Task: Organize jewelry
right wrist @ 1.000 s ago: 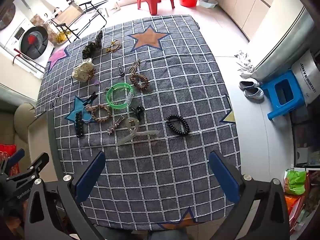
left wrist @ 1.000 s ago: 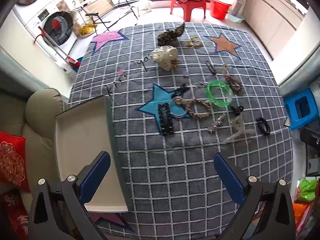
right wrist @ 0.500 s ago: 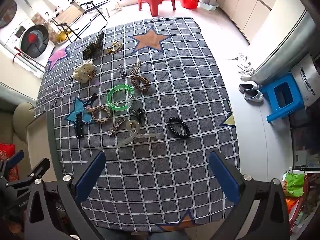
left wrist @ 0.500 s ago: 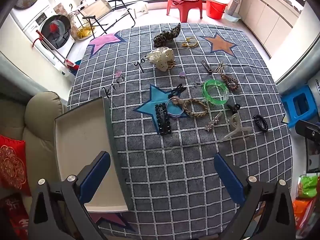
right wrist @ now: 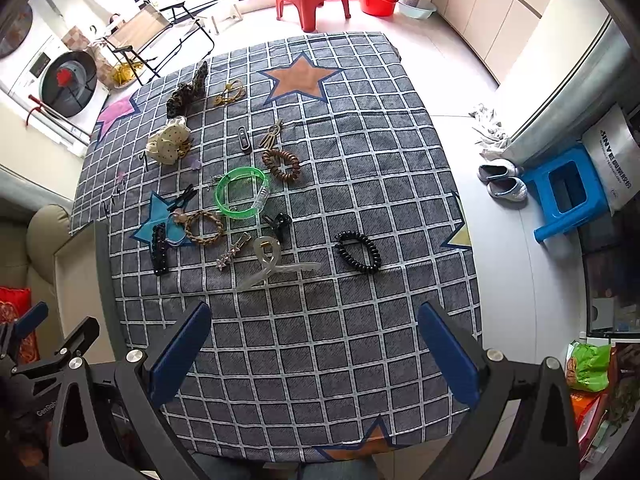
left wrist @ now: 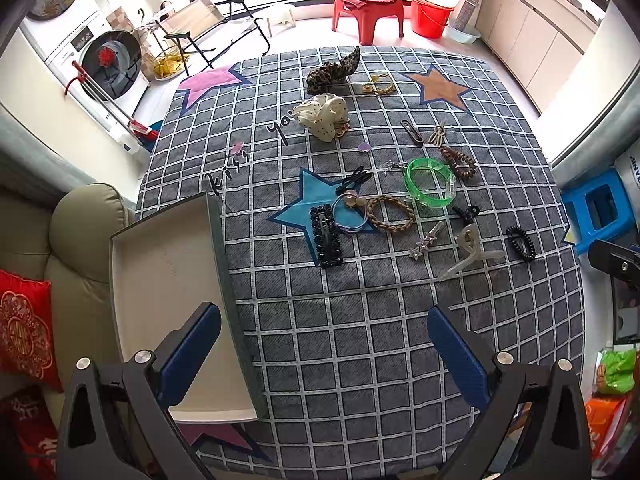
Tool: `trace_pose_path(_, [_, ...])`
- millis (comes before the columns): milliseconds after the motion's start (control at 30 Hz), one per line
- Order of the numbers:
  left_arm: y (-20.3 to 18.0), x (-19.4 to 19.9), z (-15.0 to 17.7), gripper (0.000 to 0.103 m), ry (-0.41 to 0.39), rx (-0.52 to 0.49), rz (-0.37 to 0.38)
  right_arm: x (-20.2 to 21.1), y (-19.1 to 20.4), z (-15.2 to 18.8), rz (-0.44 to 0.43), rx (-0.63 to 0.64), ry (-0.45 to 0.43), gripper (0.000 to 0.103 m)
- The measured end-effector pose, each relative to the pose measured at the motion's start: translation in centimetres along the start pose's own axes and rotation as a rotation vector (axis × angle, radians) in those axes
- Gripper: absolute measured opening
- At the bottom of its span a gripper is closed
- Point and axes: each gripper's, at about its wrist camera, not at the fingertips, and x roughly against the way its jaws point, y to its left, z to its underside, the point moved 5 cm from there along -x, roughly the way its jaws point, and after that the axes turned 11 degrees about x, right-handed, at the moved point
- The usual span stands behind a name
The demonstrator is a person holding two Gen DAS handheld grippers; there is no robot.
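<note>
Jewelry and hair pieces lie scattered on a grey checked tablecloth (left wrist: 360, 340): a green bangle (left wrist: 429, 185), a braided ring (left wrist: 391, 213), a black beaded clip (left wrist: 326, 235), a clear claw clip (left wrist: 469, 251), a black coil tie (left wrist: 521, 243) and a cream scrunchie (left wrist: 323, 115). An open white box (left wrist: 160, 280) sits at the cloth's left edge. My left gripper (left wrist: 324, 352) hangs open high above the near cloth and box. My right gripper (right wrist: 312, 352) is open too, above the near side, with the claw clip (right wrist: 272, 264) and coil tie (right wrist: 358, 251) ahead of it.
A beige sofa arm (left wrist: 76, 248) with a red cushion (left wrist: 24, 320) lies left of the box. A blue stool (right wrist: 566, 192) and slippers (right wrist: 502, 180) stand on the floor to the right. A red chair (left wrist: 370, 0) and bucket (left wrist: 432, 12) are beyond the table.
Both grippers have drawn back a little, so the table items look slightly smaller and farther. Nothing on the cloth has moved and both grippers stay open.
</note>
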Motion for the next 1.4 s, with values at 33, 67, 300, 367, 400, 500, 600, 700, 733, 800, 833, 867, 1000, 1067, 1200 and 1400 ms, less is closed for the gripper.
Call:
trace_pose_path(33, [-0.01,0.06,0.11,0.103,0.000,-0.001,0.000,0.03,0.06,-0.01,-0.001,0.000,0.000,0.103])
trace_pose_path(67, [-0.02,0.07,0.15,0.103,0.000,-0.002,-0.001,0.05,0.11,-0.02,0.000,0.002,0.000,0.103])
trace_pose_path(300, [0.00,0.06,0.26,0.103,0.002,0.002,-0.003,0.01,-0.02,0.03,0.001,-0.001,-0.001,0.103])
trace_pose_path(367, [0.02,0.06,0.29,0.103,0.002,0.000,-0.002,0.08,0.05,0.01,0.001,-0.002,-0.001,0.103])
trace_pose_path(400, [-0.02,0.05,0.22,0.103,0.002,-0.001,-0.002,0.10,0.06,0.00,0.001,-0.001,-0.001,0.103])
trace_pose_path(500, [-0.05,0.05,0.18,0.103,0.003,0.000,-0.002,0.06,-0.06,0.04,0.000,0.001,-0.001,0.103])
trace_pose_path(600, [-0.05,0.05,0.17,0.103,0.003,-0.001,-0.002,0.10,-0.06,0.06,0.000,-0.001,0.000,0.103])
trace_pose_path(700, [-0.05,0.08,0.17,0.103,0.002,0.000,-0.002,0.09,-0.03,0.08,0.000,0.000,-0.001,0.103])
trace_pose_path(733, [-0.05,0.08,0.17,0.103,0.002,0.000,-0.002,0.11,0.03,0.08,-0.001,0.001,-0.001,0.103])
trace_pose_path(800, [-0.04,0.08,0.18,0.103,0.003,0.001,-0.002,0.07,0.00,0.10,-0.001,0.001,-0.002,0.103])
trace_pose_path(833, [0.03,0.09,0.20,0.103,0.003,0.002,-0.002,0.09,0.06,0.10,-0.001,0.001,-0.001,0.103])
trace_pose_path(867, [0.05,0.09,0.21,0.103,0.003,0.004,-0.003,0.06,0.00,0.11,-0.001,-0.001,-0.001,0.103])
trace_pose_path(1000, [0.25,0.04,0.26,0.103,0.005,0.008,-0.004,0.05,0.04,0.12,-0.001,-0.002,-0.001,0.103])
trace_pose_path(1067, [0.28,0.01,0.26,0.103,0.004,0.009,-0.004,0.03,0.05,0.12,-0.001,-0.001,-0.001,0.103])
trace_pose_path(1200, [0.29,0.01,0.28,0.103,0.004,0.009,-0.003,-0.01,0.02,0.13,0.000,-0.001,0.000,0.103])
trace_pose_path(1400, [0.34,0.00,0.24,0.103,0.004,0.011,-0.002,-0.02,0.05,0.12,0.000,-0.001,0.000,0.103])
